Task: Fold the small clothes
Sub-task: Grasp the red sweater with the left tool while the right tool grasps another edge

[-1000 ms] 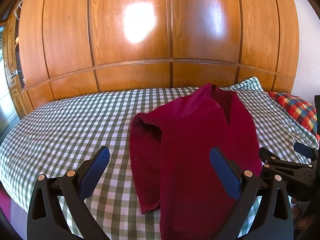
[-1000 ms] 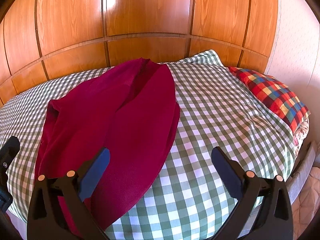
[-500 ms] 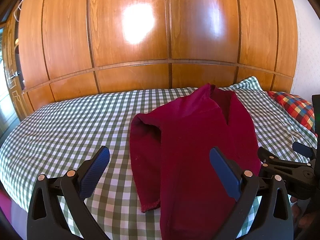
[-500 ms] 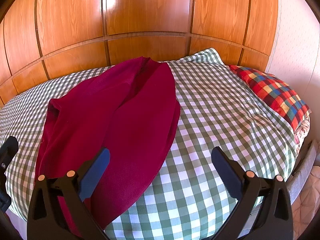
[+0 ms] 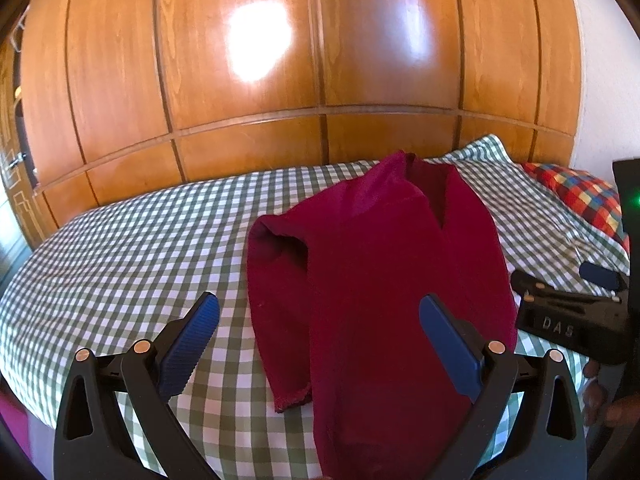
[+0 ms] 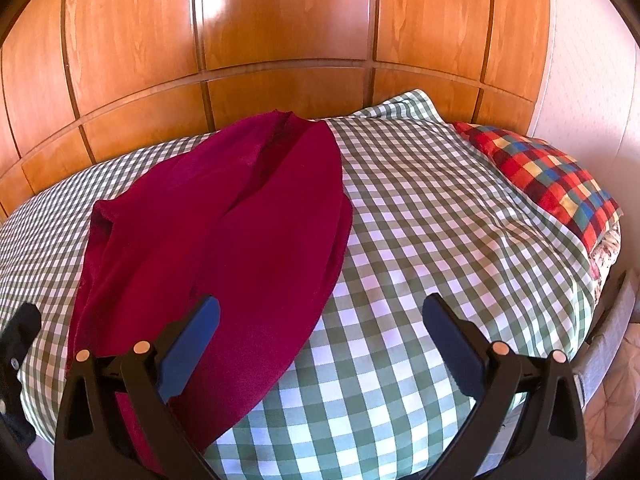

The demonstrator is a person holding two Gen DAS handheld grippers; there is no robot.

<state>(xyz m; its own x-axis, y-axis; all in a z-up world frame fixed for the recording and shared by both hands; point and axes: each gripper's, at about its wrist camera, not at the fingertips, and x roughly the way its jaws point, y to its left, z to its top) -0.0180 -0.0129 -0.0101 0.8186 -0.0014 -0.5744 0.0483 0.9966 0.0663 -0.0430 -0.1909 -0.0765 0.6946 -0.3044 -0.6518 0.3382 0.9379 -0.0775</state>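
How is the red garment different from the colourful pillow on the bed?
The red garment is one plain dark red; the pillow is checked in red, blue and yellow. The garment lies in the middle of the bed, the pillow at its right end. Both rest on the green checked cover.

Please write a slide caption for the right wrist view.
Open right gripper above a red garment lying on a checked bed.

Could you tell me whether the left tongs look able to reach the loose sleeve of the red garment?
Probably yes: the left tongs are open, the sleeve lies flat on the checked bedspread just ahead, and nothing sits between them.
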